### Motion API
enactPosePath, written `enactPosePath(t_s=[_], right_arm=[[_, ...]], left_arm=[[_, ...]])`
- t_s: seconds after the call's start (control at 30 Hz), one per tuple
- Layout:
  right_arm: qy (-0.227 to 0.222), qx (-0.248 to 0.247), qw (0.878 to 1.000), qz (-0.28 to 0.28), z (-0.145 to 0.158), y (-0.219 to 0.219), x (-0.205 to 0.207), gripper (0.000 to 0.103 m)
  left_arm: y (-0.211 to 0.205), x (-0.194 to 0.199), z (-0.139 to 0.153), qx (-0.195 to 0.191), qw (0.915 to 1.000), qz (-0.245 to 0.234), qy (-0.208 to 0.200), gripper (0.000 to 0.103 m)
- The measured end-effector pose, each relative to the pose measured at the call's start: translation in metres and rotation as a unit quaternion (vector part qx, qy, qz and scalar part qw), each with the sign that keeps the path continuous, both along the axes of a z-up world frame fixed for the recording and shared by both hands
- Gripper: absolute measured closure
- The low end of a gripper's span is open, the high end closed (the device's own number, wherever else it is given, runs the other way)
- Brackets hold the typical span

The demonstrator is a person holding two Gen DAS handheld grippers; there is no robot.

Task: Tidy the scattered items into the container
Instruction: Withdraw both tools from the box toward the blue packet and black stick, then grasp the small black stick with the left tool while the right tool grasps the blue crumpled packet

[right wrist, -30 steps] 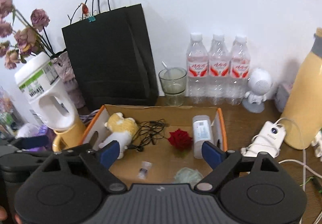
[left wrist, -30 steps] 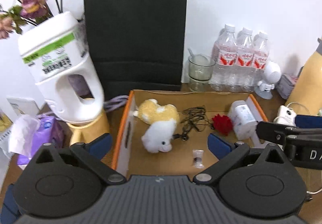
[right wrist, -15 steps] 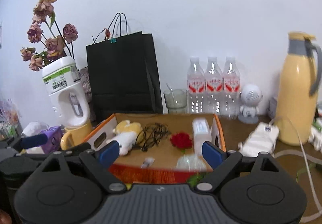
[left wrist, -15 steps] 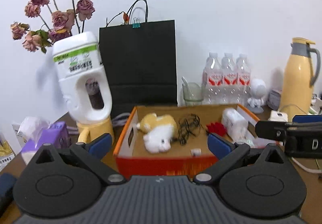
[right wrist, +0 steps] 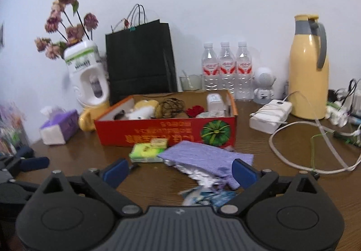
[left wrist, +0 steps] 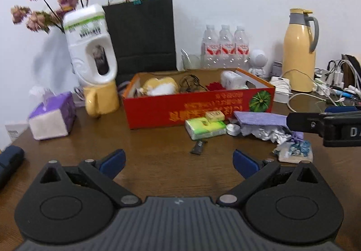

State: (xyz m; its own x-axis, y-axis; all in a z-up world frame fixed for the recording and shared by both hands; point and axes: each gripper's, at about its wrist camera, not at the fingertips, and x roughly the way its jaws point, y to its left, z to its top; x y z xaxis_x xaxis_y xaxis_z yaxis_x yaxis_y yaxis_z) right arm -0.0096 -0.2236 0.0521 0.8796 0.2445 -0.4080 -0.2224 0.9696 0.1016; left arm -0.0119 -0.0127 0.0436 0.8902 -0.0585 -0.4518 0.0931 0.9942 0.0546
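A red cardboard box (left wrist: 198, 108) (right wrist: 167, 130) stands mid-table and holds a plush toy (left wrist: 161, 86), a tangle of black cord, a red flower and a white pack. In front of it lie a green tissue pack (left wrist: 205, 129) (right wrist: 146, 153), a small yellow box (left wrist: 215, 115), a purple cloth (left wrist: 259, 118) (right wrist: 203, 156) over crumpled foil, a blue-white wrapper (left wrist: 295, 150) (right wrist: 207, 197) and a small black piece (left wrist: 198, 147). My left gripper (left wrist: 178, 160) is open over bare table. My right gripper (right wrist: 179, 168) has its jaws opening wide, the cloth and wrapper low between the fingers, untouched.
A white jug with dried flowers (left wrist: 90, 48), a yellow mug (left wrist: 100, 101), a purple tissue box (left wrist: 53, 119), a black paper bag (left wrist: 142, 34), water bottles (left wrist: 225, 48), a yellow thermos (left wrist: 299, 52) and white cables (right wrist: 304, 138) surround the box.
Both grippers have pulled back from above the box and sunk toward the table; the box's red front and the loose items before it have come into view. The right jaws stand wider.
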Motion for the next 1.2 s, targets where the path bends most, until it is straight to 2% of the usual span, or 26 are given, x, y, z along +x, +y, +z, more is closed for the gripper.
enactPosePath(t_s=[0.03, 0.1, 0.2, 0.3, 0.4, 0.53, 0.63, 0.67, 0.83, 0.9, 0.97, 1.07, 1.13, 1.17, 1.2], right_arm=[[0.000, -0.007, 1.000, -0.002, 0.000, -0.001, 0.001, 0.006], [0.003, -0.015, 1.000, -0.002, -0.003, -0.002, 0.005, 0.007], [0.013, -0.021, 1.000, -0.002, -0.009, -0.003, 0.013, 0.011], [0.032, -0.038, 0.999, 0.000, -0.015, 0.000, 0.024, 0.012], [0.051, -0.072, 0.996, -0.003, -0.023, 0.005, 0.032, 0.019], [0.080, -0.059, 0.995, -0.004, -0.032, -0.001, 0.037, 0.021], [0.092, -0.063, 0.994, -0.003, -0.035, -0.002, 0.043, 0.024], [0.096, -0.065, 0.993, -0.003, -0.035, -0.002, 0.045, 0.024], [0.123, -0.061, 0.990, 0.010, -0.042, -0.002, 0.053, 0.032], [0.122, -0.068, 0.990, 0.012, -0.044, -0.001, 0.053, 0.032], [0.124, -0.064, 0.990, 0.014, -0.045, -0.002, 0.054, 0.033], [0.127, -0.059, 0.990, 0.013, -0.044, -0.004, 0.052, 0.043], [0.130, -0.061, 0.989, 0.025, -0.043, -0.002, 0.048, 0.055], [0.131, -0.063, 0.989, 0.032, -0.043, 0.000, 0.045, 0.057], [0.130, -0.067, 0.988, 0.039, -0.042, 0.003, 0.040, 0.065]], left_arm=[[0.000, 0.004, -0.002, -0.005, 0.9999, -0.005, 0.009, 0.001], [0.000, 0.012, -0.007, -0.013, 0.9993, -0.013, 0.032, 0.016], [-0.001, 0.031, -0.012, -0.022, 0.9977, -0.022, 0.059, 0.033], [-0.005, 0.050, -0.017, -0.025, 0.9962, -0.037, 0.075, 0.034], [-0.011, 0.069, -0.019, -0.019, 0.9957, -0.048, 0.077, 0.039], [-0.015, 0.093, -0.022, -0.021, 0.9949, -0.055, 0.081, 0.047], [-0.018, 0.107, -0.028, -0.019, 0.9932, -0.060, 0.098, 0.060], [-0.019, 0.111, -0.030, -0.019, 0.9925, -0.060, 0.104, 0.068], [-0.022, 0.117, -0.035, -0.022, 0.9914, -0.070, 0.109, 0.077], [-0.023, 0.117, -0.035, -0.019, 0.9909, -0.079, 0.107, 0.090], [-0.023, 0.116, -0.035, -0.023, 0.9902, -0.084, 0.109, 0.090], [-0.022, 0.112, -0.033, -0.033, 0.9895, -0.081, 0.115, 0.090], [-0.020, 0.107, -0.031, -0.041, 0.9890, -0.076, 0.120, 0.090], [-0.018, 0.103, -0.029, -0.047, 0.9889, -0.077, 0.119, 0.090], [-0.016, 0.098, -0.027, -0.052, 0.9889, -0.077, 0.116, 0.090]])
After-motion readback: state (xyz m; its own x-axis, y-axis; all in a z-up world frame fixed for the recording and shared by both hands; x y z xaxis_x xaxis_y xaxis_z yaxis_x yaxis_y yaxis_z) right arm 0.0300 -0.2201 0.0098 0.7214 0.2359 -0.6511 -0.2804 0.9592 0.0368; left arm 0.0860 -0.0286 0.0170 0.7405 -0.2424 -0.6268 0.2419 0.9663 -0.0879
